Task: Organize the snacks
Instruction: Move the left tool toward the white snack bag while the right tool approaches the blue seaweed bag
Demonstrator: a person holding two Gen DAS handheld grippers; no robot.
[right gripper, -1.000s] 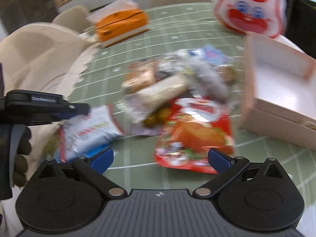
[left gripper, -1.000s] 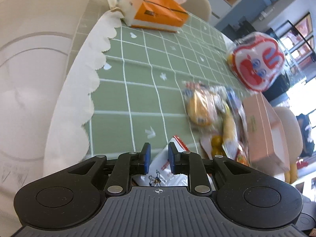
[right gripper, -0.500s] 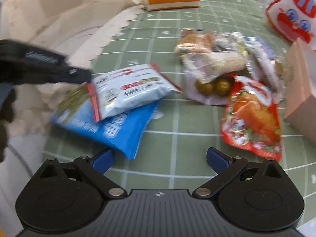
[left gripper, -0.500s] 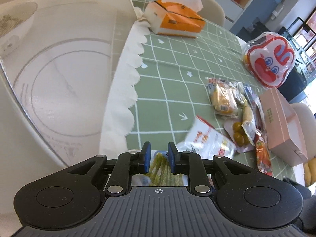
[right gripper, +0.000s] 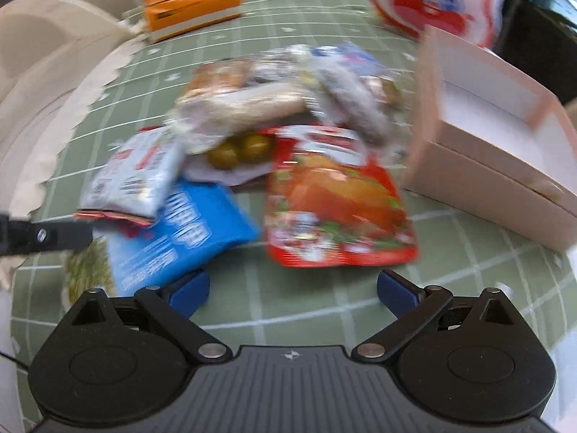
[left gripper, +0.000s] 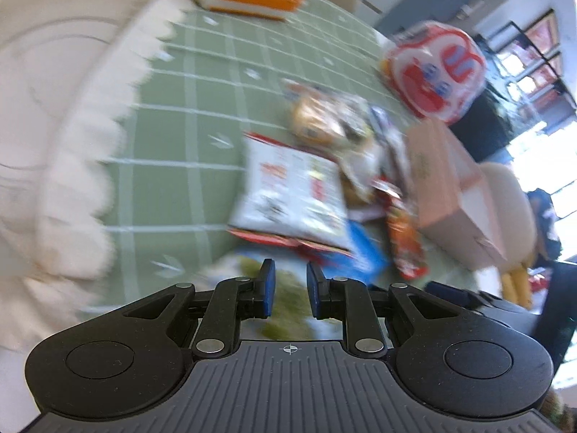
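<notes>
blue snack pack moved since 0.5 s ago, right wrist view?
Yes. The blue snack pack now lies closer to the red pouch, its corner nearly touching; before, a clear strip of tablecloth separated them.

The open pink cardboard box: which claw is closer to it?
The right claw, open, hovers over the green cloth with the pink cardboard box just ahead to its right. The left claw sits across the snack pile from it.
</notes>
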